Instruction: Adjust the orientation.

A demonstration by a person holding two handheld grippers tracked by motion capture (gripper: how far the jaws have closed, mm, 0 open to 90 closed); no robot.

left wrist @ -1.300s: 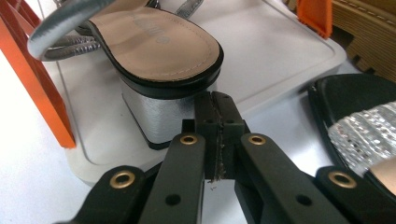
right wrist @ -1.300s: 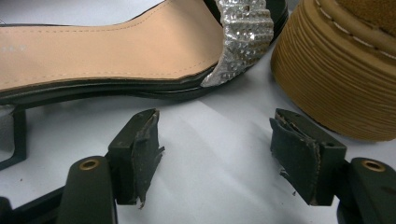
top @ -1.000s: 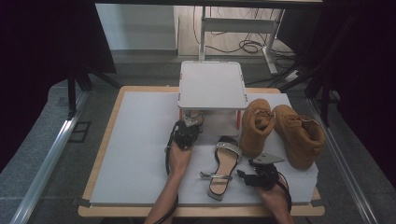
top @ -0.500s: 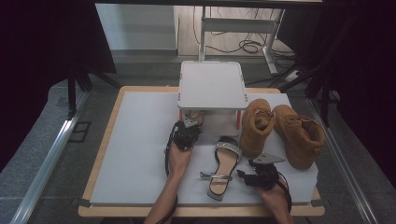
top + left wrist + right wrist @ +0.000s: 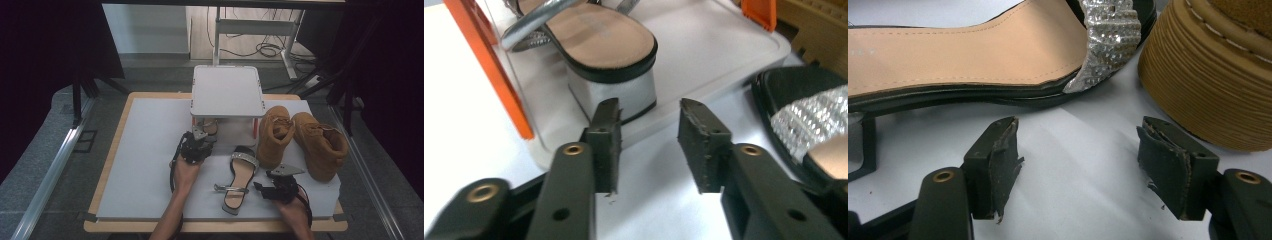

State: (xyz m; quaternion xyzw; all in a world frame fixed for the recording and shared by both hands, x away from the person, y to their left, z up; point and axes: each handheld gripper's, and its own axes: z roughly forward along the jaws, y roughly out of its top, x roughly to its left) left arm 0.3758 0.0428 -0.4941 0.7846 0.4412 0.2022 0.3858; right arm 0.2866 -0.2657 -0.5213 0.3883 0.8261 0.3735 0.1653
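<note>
Evidently one sandal (image 5: 589, 45) has been set on the lower shelf (image 5: 719, 55) of the small white rack (image 5: 227, 92); the left gripper (image 5: 649, 130) has just been opening, jaws apart with nothing between them, right behind the block heel. A careless withdrawal could clip that smooth silver heel and drag the shoe off the shelf. The second sandal (image 5: 239, 176), with flat tan insole and glittery strap, lies on the white mat (image 5: 145, 150) beside the open right gripper (image 5: 1078, 155). Its thin sole offers little grip. Suede boots (image 5: 300, 140) crowd the right.
</note>
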